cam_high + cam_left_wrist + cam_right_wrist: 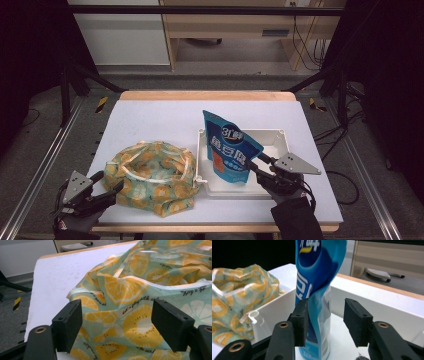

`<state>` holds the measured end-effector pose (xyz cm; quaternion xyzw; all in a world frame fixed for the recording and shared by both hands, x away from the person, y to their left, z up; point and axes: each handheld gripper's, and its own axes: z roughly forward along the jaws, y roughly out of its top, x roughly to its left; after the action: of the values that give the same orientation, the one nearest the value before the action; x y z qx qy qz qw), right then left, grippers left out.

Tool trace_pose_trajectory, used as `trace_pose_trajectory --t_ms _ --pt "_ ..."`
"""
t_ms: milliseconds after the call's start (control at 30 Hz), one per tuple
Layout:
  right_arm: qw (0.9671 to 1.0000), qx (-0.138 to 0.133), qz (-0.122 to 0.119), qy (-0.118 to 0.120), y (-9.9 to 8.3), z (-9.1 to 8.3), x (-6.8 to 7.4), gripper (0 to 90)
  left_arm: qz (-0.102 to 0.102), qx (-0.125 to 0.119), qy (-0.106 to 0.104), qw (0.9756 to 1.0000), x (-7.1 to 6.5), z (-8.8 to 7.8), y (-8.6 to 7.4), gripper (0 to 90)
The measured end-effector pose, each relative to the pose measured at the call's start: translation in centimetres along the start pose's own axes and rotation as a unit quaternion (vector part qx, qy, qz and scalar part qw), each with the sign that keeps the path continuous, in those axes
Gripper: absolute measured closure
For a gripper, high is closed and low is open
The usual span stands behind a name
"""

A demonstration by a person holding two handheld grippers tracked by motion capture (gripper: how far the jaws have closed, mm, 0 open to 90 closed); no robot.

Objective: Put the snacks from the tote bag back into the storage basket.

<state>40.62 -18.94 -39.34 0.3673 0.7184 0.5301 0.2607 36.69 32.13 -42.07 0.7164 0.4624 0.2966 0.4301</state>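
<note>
White covering lies over the desk (150, 120), with dark floor around it. A blue stand-up pouch (229, 147) stands tilted in the white plastic tray (277, 136) near the right front corner. The right gripper (260, 164) has its fingers (302, 320) apart around the pouch's side; one finger touches the film, the other is clear. It seems the pouch goes into the fruit-print bag (152, 176) at the front left. The left gripper (111, 182) waits open at that bag's edge. Close gently low on the pouch, since the film buckles, and let the left pinch the rim to hold the mouth open.
</note>
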Motion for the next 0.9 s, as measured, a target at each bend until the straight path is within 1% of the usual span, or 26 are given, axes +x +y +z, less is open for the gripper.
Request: trace_pose_trajectory --t_ms 67,133,333,400,500,567,667,767,900 --pt "0.9999 0.010 -0.002 -0.003 -0.4 0.1 0.0 58.7 0.002 -0.001 0.000 1.0000 0.0 0.0 0.0 24.8" --pt "0.9998 0.020 -0.001 -0.001 -0.6 0.2 0.1 62.3 0.002 0.000 0.001 1.0000 0.0 0.0 0.0 24.8" --pt "0.9990 0.043 -0.003 -0.010 -1.1 0.7 0.7 72.7 0.002 0.000 0.000 1.0000 0.0 0.0 0.0 25.0" --pt "0.9989 0.047 -0.004 -0.008 -1.2 0.9 0.7 76.7 0.002 0.001 -0.001 1.0000 0.0 0.0 0.0 25.1" --pt "0.9987 0.051 -0.007 -0.007 -1.3 1.0 0.8 85.7 0.002 0.001 -0.001 1.0000 0.0 0.0 0.0 25.1" --pt "0.9985 0.052 -0.010 -0.010 -1.2 0.9 0.7 89.1 0.002 0.001 -0.001 1.0000 0.0 0.1 0.0 25.1" --pt "0.9984 0.056 -0.009 -0.007 -1.2 0.9 0.5 90.0 0.002 0.001 -0.001 1.0000 0.0 0.0 0.0 25.2" --pt "0.9981 0.059 -0.010 -0.012 -1.1 0.8 0.4 90.0 0.001 0.001 -0.001 1.0000 0.0 0.0 0.0 25.2" --pt "0.9979 0.059 -0.004 -0.025 -1.1 0.7 -0.2 90.0 0.002 0.001 -0.001 1.0000 0.0 0.1 0.0 25.2"
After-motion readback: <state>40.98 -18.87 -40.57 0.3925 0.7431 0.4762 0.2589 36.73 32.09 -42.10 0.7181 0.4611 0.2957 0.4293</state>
